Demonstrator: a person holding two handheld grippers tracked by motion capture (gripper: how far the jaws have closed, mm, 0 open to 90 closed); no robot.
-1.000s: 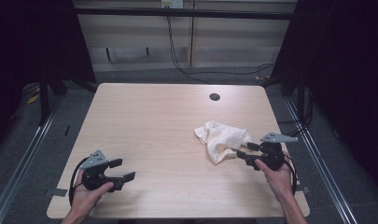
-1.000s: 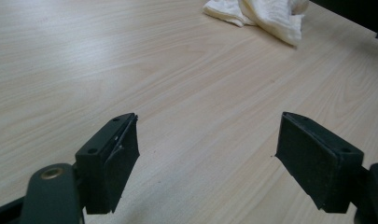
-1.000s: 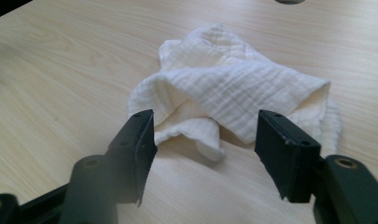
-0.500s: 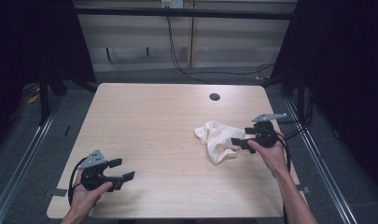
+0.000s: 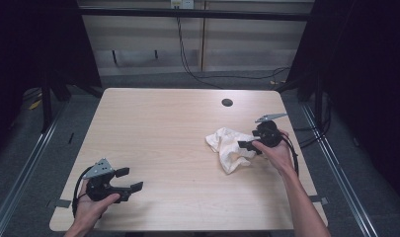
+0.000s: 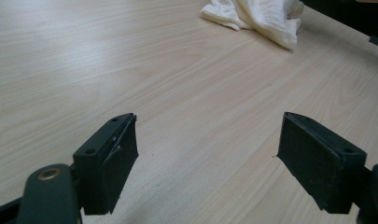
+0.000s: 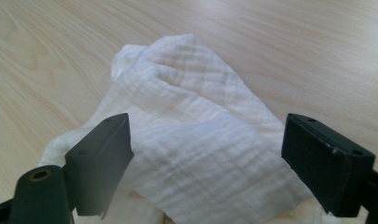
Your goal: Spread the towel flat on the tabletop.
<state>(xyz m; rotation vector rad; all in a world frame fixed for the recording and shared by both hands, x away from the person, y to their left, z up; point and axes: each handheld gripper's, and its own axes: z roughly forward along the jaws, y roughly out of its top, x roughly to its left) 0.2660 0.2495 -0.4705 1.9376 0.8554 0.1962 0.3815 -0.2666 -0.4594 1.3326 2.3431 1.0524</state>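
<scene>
Reaching farther up the tabletop's (image 5: 163,128) right side than a second ago, the right gripper (image 5: 248,145) now spreads its jaws wide over the crumpled white cloth (image 5: 227,148); the left gripper (image 5: 128,180) stays near the front-left corner, jaws wide, empty. No readable writing.

crinkled cloth (image 7: 196,140), smooth wood table (image 5: 163,128)

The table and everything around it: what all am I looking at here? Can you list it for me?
table: one, light wood, centre of the high view
hole: one, dark, round, far right part of the tabletop
cloth: one, white, crumpled, right side of the table
cables: dark, on the floor beyond the table
left gripper: one, black, jaws open, near left corner, over bare wood
right gripper: one, black, jaws open, at the cloth's right edge
hands: two, one on each gripper
</scene>
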